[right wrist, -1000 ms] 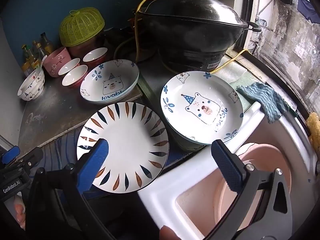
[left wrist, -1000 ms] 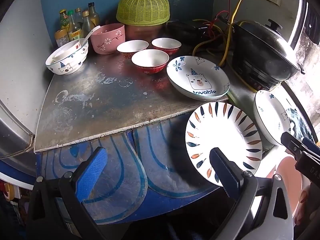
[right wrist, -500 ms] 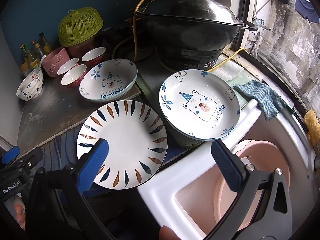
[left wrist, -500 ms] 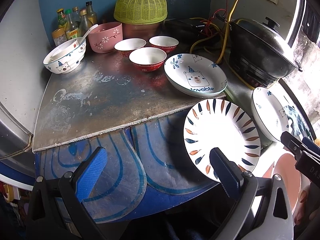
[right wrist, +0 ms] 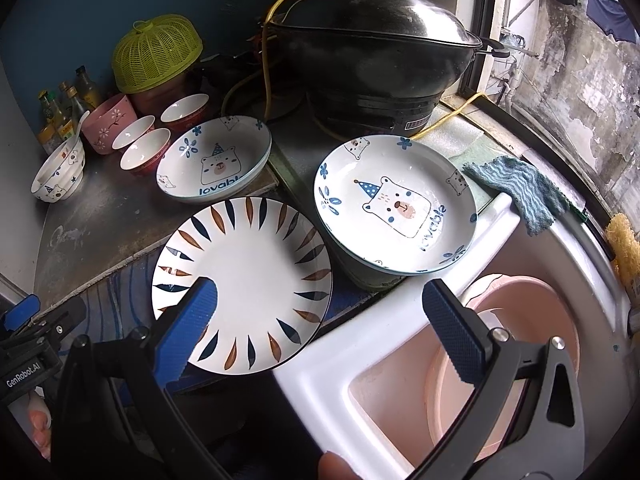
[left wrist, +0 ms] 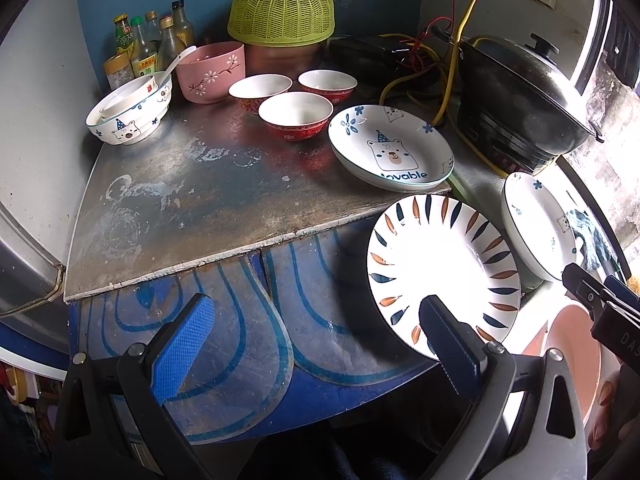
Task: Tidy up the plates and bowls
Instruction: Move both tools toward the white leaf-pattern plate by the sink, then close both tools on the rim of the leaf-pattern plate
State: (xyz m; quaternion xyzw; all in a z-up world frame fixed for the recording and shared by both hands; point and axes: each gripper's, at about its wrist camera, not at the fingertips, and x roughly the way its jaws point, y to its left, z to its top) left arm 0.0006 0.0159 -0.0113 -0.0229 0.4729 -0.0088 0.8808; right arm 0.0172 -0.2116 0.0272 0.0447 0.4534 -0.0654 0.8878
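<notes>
A white plate with a leaf-pattern rim (left wrist: 442, 276) (right wrist: 244, 284) lies on the blue patterned surface at the counter's front. A bear plate marked "lovable" (left wrist: 390, 148) (right wrist: 214, 160) sits on the metal counter behind it. A second bear plate (right wrist: 396, 206) (left wrist: 536, 226) rests on a pot by the sink. Three red bowls (left wrist: 296, 114), a pink bowl (left wrist: 210, 72) and a bear bowl with a spoon (left wrist: 128, 114) stand at the back. My left gripper (left wrist: 316, 340) is open and empty, its right finger over the leaf plate's near rim. My right gripper (right wrist: 326, 326) is open and empty, above the sink edge.
A black lidded wok (right wrist: 372, 40) stands on a cooker at the back right. A yellow-green mesh food cover (left wrist: 280, 10) and several bottles (left wrist: 148, 46) line the blue wall. A pink basin (right wrist: 500, 360) sits in the sink. A blue cloth (right wrist: 520, 192) lies on the ledge.
Both views have shifted slightly; the plates and bowls have not moved, and both grippers stay open and empty.
</notes>
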